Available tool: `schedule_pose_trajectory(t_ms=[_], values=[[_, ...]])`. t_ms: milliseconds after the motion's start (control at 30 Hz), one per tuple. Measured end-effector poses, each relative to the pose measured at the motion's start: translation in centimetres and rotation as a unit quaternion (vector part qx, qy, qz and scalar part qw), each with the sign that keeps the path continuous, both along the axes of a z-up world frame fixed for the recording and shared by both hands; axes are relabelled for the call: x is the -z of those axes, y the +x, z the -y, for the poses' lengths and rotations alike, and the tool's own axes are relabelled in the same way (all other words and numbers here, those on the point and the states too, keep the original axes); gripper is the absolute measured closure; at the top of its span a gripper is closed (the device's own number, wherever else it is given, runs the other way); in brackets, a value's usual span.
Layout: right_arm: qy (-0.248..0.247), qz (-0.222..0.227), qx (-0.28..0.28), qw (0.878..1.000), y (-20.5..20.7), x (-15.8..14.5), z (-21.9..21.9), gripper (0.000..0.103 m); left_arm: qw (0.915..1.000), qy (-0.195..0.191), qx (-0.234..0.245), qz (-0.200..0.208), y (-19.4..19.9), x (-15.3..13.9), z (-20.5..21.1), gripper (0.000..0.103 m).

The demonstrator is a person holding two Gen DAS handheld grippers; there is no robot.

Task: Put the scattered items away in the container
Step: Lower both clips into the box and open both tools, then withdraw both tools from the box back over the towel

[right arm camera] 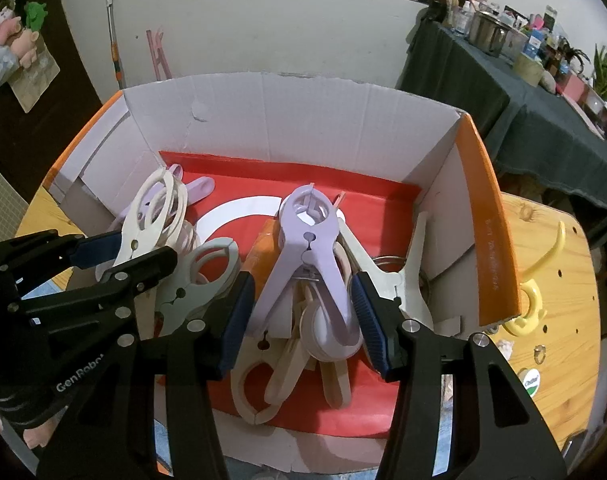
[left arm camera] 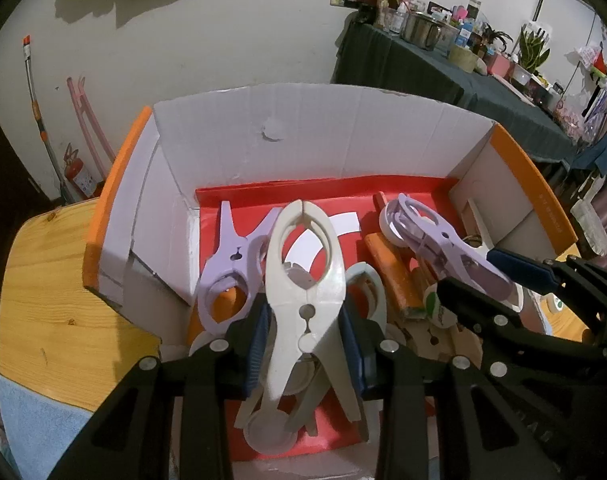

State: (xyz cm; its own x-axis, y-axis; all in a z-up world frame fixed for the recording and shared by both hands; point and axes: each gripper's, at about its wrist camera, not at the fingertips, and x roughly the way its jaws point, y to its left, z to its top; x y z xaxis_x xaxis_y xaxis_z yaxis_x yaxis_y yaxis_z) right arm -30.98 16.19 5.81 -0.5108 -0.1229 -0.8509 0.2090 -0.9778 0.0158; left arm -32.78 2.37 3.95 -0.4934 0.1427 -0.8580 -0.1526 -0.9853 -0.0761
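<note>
Inside the cardboard box (right arm camera: 295,120) the back strip of red floor (right arm camera: 343,188) lies bare, right under the tall rear wall, and that wall blocks any way in from behind. The orange side walls (right arm camera: 487,216) hem both flanks. A heap of clips (right arm camera: 175,216) fills the left corner, more clips (right arm camera: 387,276) crowd the right wall. The left gripper (left arm camera: 305,344) and the right gripper (right arm camera: 303,320) sit side by side over the front, each pinching a clip, little gap between them. Outside, the wooden surface (right arm camera: 555,312) right of the box has room around a yellow hook (right arm camera: 531,304).
</note>
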Motion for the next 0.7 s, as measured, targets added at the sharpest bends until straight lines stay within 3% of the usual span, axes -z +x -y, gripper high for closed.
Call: schedule_pose_trajectory(t_ms=[533,700], values=[[0.002,-0.04,-0.011,0.999,3.4,-3.2,0.0,0.053,0.9994,0.007,0.01,-0.034,3.4,-3.3,-0.2,0.065],[-0.004,-0.054,-0.015,0.998,4.9,-4.5,-0.1,0.047,0.9991,0.01,0.012,-0.039,4.7,-4.1,0.3,0.064]])
